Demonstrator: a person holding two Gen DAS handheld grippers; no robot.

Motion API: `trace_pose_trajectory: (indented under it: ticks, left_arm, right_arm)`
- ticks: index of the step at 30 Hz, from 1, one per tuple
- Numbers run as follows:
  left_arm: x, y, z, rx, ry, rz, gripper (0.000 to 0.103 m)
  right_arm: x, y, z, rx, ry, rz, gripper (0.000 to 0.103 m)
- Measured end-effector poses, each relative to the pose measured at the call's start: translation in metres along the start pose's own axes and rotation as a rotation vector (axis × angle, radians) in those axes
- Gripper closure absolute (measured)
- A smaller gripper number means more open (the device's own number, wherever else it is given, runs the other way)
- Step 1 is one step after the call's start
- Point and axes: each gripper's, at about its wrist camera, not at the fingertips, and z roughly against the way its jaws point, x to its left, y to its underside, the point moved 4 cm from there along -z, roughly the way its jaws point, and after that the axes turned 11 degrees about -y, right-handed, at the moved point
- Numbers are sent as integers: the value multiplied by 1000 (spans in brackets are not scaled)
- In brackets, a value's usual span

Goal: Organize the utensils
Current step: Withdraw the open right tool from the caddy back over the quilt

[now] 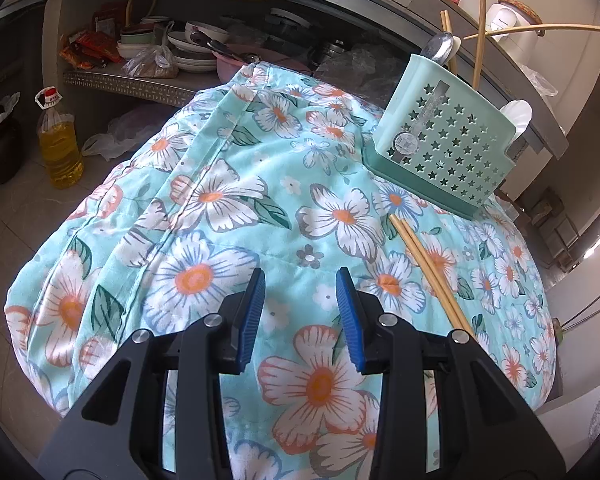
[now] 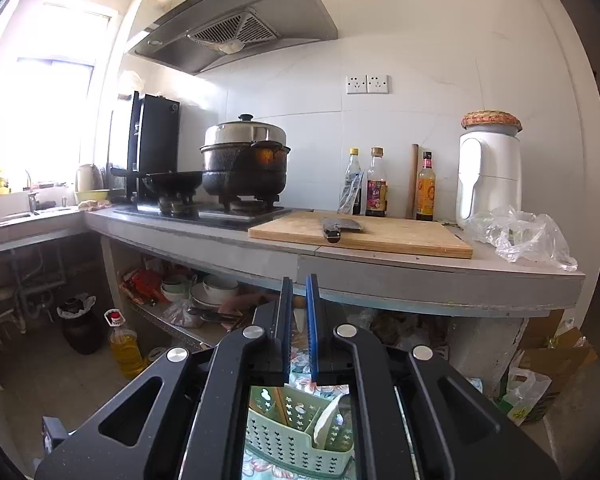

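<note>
Left wrist view looks down on a surface covered with a floral cloth (image 1: 228, 208). The left claw (image 1: 300, 296) hovers over this cloth with its blue pads wide apart and nothing between them. A mint green utensil holder (image 1: 444, 140) with star-shaped holes stands at the far right of the cloth. It already holds a metal spoon (image 1: 438, 50), some chopsticks and a white utensil at its right end. One pair of bamboo chopsticks (image 1: 428, 268) lies loose on the cloth, just in front of the holder and to the right of the left claw.

In the right wrist view, the right claw (image 2: 299, 312) is raised above the holder and points toward the kitchen worktop (image 2: 420, 276), where a cleaver (image 2: 338, 228) lies on a cutting board (image 2: 400, 236). Its pads are narrow, with only a thin gap. A small pale thing shows in this gap, but it is not possible to tell if the claw grips it. The holder is seen below, between the claw arms, with a white spoon (image 2: 328, 420) inside.

The sorting seems almost finished; the loose chopsticks look like the last item. The next move probably calls for the left claw to go right, close on the middle of the pair, lift it, turn it upright and lower it into a compartment. The sticks are thin and may roll or separate.
</note>
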Motion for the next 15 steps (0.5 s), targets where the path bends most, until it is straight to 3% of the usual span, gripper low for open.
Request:
trace_pose_trajectory:
  ticks: [5,15]
  left_arm:
    - [-6,1,1,1,9,-10,68]
    - [-5,0,6,-7,6,-14,68]
  right_arm:
    - [7,12,15,44,9,25,96]
    - [2,51,-5,157,-5,-33,96]
